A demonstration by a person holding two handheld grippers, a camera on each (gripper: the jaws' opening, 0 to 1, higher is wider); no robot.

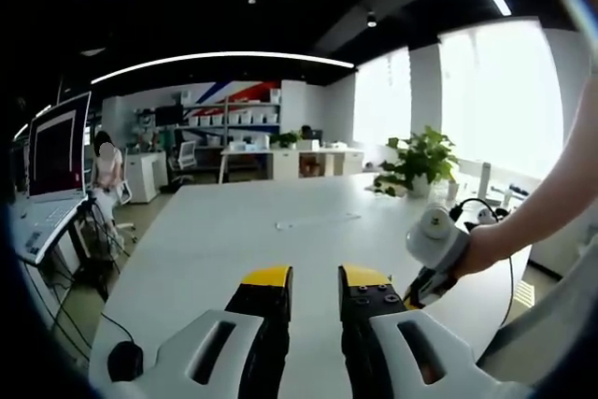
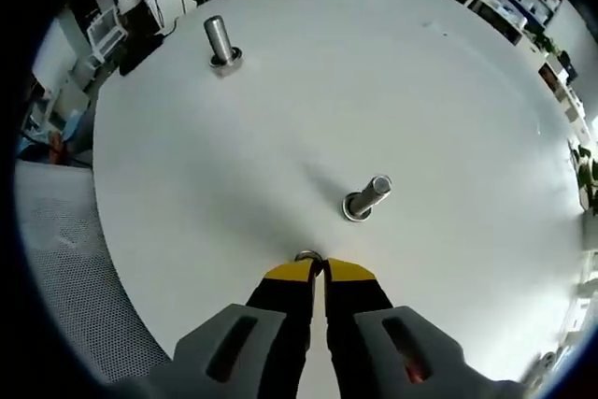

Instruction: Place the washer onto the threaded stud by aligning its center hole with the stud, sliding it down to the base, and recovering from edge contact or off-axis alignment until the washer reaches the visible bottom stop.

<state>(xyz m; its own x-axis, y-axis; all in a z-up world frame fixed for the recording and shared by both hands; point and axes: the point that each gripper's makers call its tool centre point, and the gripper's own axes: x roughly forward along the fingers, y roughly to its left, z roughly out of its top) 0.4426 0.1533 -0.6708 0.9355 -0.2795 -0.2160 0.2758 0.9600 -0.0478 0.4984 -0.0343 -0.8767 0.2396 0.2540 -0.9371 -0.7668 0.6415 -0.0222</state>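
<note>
In the left gripper view, the left gripper (image 1: pixel 315 279) rises from the bottom with its 2 yellow-tipped jaws spread a little apart and nothing between them, held over a white table (image 1: pixel 234 240). Far off to its left sits an open laptop (image 1: pixel 51 170), and a black mouse (image 1: pixel 124 360) lies close by its left side. Ahead and to its right a potted plant (image 1: pixel 419 163) stands at the table's far edge. Just right of its tips, a person's hand (image 1: pixel 486 249) grips the right gripper, its state not readable from there.

In the right gripper view, the right gripper (image 2: pixel 318 271) has its jaws pressed nearly together, pinching the washer (image 2: pixel 308 256) at the very tips. 1 threaded stud (image 2: pixel 220 44) stands far ahead and left. The second stud (image 2: pixel 367 197) stands just ahead and slightly right of the tips, apart from the washer.
</note>
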